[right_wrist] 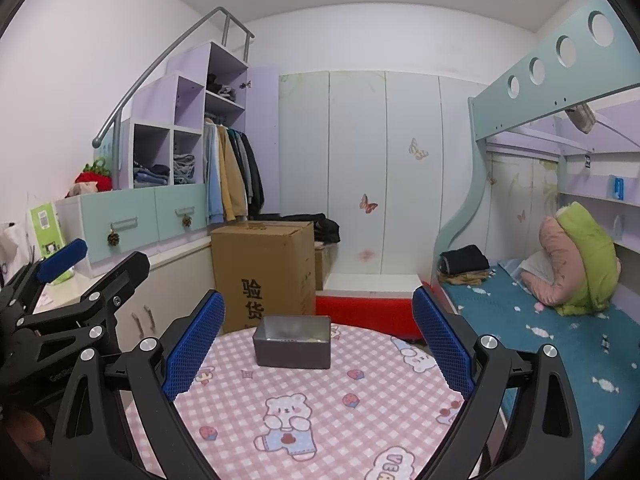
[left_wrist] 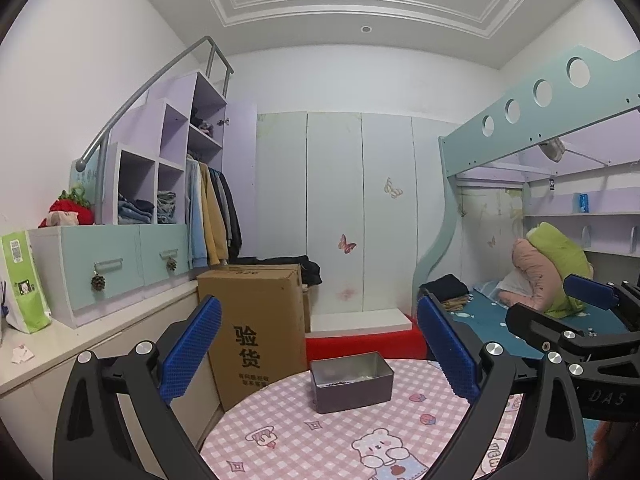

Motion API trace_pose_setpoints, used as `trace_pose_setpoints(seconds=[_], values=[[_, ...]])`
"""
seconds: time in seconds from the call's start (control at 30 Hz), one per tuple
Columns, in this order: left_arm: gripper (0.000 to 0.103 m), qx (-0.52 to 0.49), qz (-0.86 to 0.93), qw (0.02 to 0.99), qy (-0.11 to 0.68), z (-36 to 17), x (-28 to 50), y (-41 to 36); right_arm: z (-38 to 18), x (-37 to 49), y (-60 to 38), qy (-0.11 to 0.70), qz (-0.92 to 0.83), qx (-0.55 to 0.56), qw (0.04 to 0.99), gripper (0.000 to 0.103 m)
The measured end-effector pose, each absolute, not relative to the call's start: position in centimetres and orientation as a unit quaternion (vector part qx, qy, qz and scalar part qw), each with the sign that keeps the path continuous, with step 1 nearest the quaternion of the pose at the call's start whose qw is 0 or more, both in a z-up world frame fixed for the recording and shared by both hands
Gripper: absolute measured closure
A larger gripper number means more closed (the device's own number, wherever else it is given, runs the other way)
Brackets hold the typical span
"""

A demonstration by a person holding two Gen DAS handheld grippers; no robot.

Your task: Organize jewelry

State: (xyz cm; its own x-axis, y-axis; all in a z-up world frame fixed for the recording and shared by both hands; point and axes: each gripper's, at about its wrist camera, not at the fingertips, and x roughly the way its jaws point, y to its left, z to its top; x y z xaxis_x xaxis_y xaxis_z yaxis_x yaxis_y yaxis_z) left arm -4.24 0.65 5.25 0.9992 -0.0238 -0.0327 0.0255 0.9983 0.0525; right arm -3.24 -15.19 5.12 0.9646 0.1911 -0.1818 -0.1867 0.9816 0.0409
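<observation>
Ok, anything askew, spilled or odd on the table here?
Nothing stands out. The open tin sits upright on the table, nothing spilled. Both grippers, left and right, are open and empty.

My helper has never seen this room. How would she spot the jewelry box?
Find the round table with the pink checked bear cloth. Near its far edge sits a small grey metal tin, rectangular, lidless. It is the only object on that cloth.

The cardboard box (left_wrist: 256,332) bears large black characters — 验货 — on its front, with smaller unreadable print beneath. The right tongs (left_wrist: 560,320) body reads "DAS" — seen in the left wrist view.
</observation>
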Motion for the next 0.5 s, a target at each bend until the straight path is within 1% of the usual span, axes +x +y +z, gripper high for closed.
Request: trace_pose_setpoints(seconds=[0.5], values=[[0.008, 0.027, -0.014, 0.999, 0.022, 5.01, -3.95, 0.66, 4.62, -2.98, -15.00, 0.100, 0.095, 0.013, 0.990, 0.011]])
